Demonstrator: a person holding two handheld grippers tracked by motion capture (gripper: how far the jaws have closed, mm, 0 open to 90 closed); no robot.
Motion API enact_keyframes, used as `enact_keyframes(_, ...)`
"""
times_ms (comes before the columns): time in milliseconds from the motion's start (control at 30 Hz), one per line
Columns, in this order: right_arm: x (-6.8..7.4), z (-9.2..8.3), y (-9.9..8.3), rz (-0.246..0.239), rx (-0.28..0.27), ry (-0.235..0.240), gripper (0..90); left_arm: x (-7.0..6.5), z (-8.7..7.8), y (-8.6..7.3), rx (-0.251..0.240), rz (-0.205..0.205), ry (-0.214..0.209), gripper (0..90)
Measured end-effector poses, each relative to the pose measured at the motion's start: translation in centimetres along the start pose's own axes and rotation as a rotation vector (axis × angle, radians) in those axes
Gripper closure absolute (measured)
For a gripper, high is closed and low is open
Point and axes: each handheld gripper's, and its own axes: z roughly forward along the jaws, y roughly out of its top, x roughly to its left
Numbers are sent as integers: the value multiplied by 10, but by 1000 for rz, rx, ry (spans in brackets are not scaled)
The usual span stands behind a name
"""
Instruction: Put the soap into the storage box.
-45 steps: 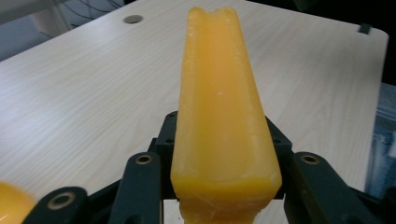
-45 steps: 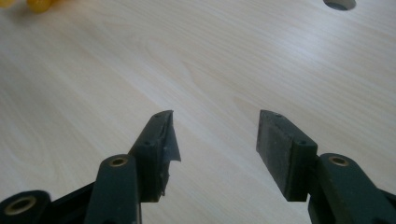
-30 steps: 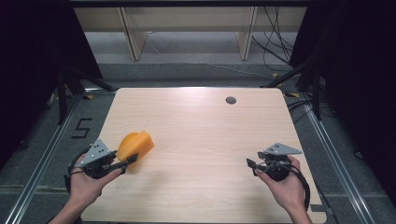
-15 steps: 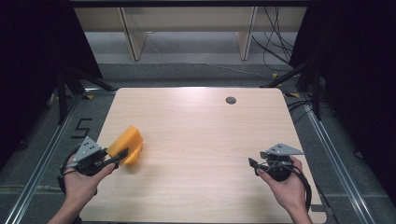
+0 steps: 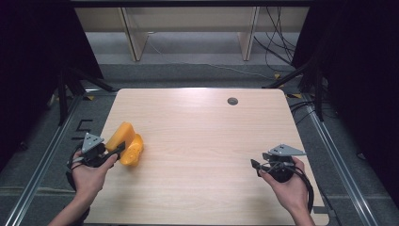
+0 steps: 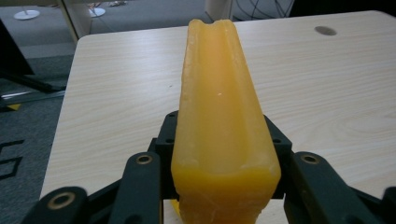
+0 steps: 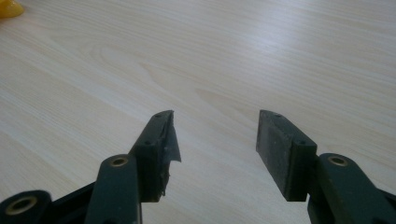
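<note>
An orange-yellow wedge-shaped block (image 5: pixel 126 141) is near the table's left edge, and my left gripper (image 5: pixel 118 149) is shut on its near end. In the left gripper view the block (image 6: pixel 219 107) stands out long and grooved between the two black jaws of the left gripper (image 6: pixel 222 144), pointing across the table. I cannot tell whether its underside touches the wood. My right gripper (image 5: pixel 257 165) hovers open near the front right of the table, with nothing between the jaws of the right gripper (image 7: pixel 215 140). A corner of the block (image 7: pixel 9 7) shows far off in the right gripper view.
The light wooden table (image 5: pixel 202 127) has a round dark cable hole (image 5: pixel 232 101) near its far edge, also seen as the cable hole (image 6: pixel 325 31). Metal floor rails run along both sides of the table. Wooden shelf legs and cables lie beyond it.
My left hand has shifted left and slightly down with the orange block, which has turned a little. The right hand has stayed where it was.
</note>
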Motion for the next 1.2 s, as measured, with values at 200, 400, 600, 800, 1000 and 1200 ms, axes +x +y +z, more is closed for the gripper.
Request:
enact_keyframes(200,0,0,0,-21,2,0,471,-2,12,-2,26,8,26,603)
enact_keyframes(400,-3,2,0,-67,-6,3,471,-3,23,-4,51,14,32,603)
enact_keyframes(600,1,2,0,-17,23,8,470,-4,27,-7,63,18,41,603)
enact_keyframes(800,1,2,0,-20,22,14,470,-3,29,-9,72,16,45,603)
enact_keyframes(1000,1,2,1,-26,23,10,470,-4,32,-11,80,13,36,602)
enact_keyframes(1200,2,2,0,-24,29,13,470,-5,35,-13,71,22,27,602)
